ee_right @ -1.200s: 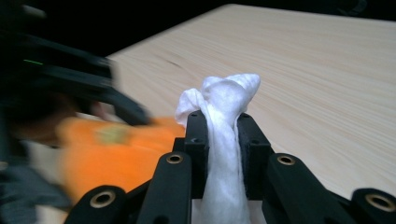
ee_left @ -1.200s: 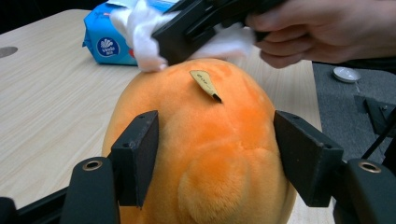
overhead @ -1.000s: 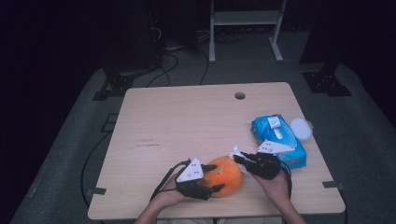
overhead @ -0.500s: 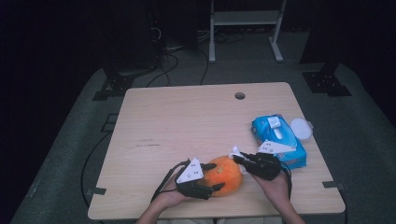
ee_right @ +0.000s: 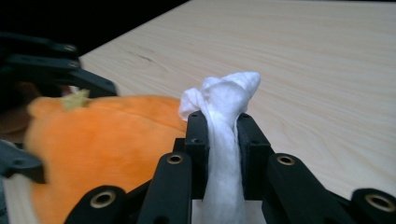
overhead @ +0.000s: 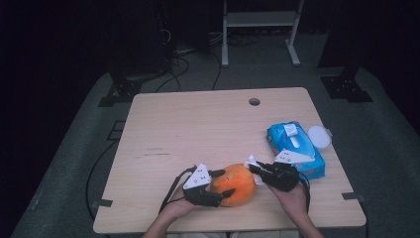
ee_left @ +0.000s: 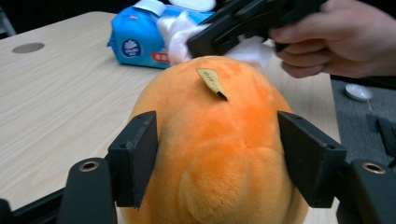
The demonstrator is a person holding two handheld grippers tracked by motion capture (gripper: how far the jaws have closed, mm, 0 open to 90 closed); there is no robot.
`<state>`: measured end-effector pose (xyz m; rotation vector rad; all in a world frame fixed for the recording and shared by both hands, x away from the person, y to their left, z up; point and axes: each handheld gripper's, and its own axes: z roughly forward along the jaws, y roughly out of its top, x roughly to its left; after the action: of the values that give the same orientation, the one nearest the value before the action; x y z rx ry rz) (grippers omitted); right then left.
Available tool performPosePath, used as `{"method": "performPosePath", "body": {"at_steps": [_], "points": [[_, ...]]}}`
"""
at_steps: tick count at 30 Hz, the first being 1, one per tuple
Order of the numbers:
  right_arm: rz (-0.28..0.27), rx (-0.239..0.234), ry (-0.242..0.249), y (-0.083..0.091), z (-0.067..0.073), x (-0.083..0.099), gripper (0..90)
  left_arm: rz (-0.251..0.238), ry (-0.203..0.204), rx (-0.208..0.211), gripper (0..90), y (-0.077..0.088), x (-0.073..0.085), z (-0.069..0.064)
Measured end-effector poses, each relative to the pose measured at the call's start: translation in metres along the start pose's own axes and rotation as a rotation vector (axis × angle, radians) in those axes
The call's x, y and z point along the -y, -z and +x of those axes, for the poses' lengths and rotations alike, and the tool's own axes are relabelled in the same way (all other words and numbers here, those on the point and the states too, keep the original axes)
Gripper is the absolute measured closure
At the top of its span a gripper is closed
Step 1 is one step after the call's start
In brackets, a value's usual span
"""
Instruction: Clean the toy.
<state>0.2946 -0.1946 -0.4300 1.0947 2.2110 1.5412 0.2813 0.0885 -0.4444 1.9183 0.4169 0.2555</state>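
Note:
An orange plush toy [overhead: 233, 184] lies near the table's front edge. My left gripper [overhead: 225, 183] holds it from the left, and in the left gripper view the plush [ee_left: 219, 116] sits between both pads [ee_left: 140, 154], which press its sides. A small tan tag [ee_left: 211, 81] sticks up on top of it. My right gripper [overhead: 253, 168] is shut on a twisted white wipe [ee_right: 224, 98] and holds it against the plush's far right upper side. The right gripper view has the plush [ee_right: 107, 135] just left of the wipe.
A blue pack of wipes [overhead: 294, 146] lies right of the plush, partly behind the right hand, with a round white lid [overhead: 319, 136] beside it. A cable hole [overhead: 254, 101] sits at the table's far edge. Bare wooden tabletop [overhead: 198, 129] stretches behind and to the left.

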Motion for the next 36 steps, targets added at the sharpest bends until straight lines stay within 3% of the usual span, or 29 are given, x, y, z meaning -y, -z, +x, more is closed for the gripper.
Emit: {"method": "performPosePath", "body": {"at_steps": [4, 6, 11, 15, 20, 22, 24, 26, 29, 31, 33, 36], "points": [[-0.042, -0.072, 0.050, 0.001, 0.022, -0.009, 76.3, -0.007, 0.026, -0.019, 30.8, -0.001, 0.000, 0.000], [-0.038, -0.067, 0.087, 0.000, 0.029, -0.010, 76.3, -0.006, 0.017, -0.017, 30.3, -0.002, 0.000, -0.002], [-0.021, -0.022, 0.051, -0.001, 0.011, -0.003, 76.4, -0.013, -0.007, 0.043, 20.6, 0.000, -0.001, -0.003], [-0.015, -0.003, 0.021, 0.001, 0.001, 0.000, 76.4, -0.009, -0.004, 0.056, 18.9, 0.001, 0.005, 0.000], [-0.039, -0.044, 0.049, 0.000, 0.020, -0.006, 76.4, 0.027, -0.019, 0.015, 28.3, -0.002, 0.000, -0.004], [-0.066, -0.105, 0.033, 0.001, 0.030, -0.008, 76.4, 0.032, -0.048, -0.001, 30.4, -0.005, -0.002, -0.010], [-0.071, -0.134, 0.072, 0.000, 0.040, -0.011, 76.4, 0.039, -0.065, -0.003, 30.5, -0.007, -0.003, -0.013], [-0.060, -0.116, 0.111, -0.001, 0.046, -0.012, 76.4, 0.037, -0.061, 0.001, 29.5, -0.005, -0.003, -0.012], [-0.049, -0.088, 0.101, -0.003, 0.036, -0.010, 76.5, 0.008, -0.030, 0.019, 20.1, -0.003, -0.001, -0.007], [-0.044, -0.054, 0.079, -0.004, 0.023, -0.007, 76.5, 0.021, -0.007, 0.019, 11.6, -0.004, 0.002, -0.003], [-0.056, -0.044, 0.028, -0.001, 0.012, -0.005, 76.4, 0.048, -0.018, 0.009, 11.8, -0.008, 0.008, -0.002], [-0.065, -0.052, 0.022, 0.001, 0.014, -0.007, 76.5, 0.057, -0.039, -0.010, 21.8, -0.011, 0.006, -0.005]]}}
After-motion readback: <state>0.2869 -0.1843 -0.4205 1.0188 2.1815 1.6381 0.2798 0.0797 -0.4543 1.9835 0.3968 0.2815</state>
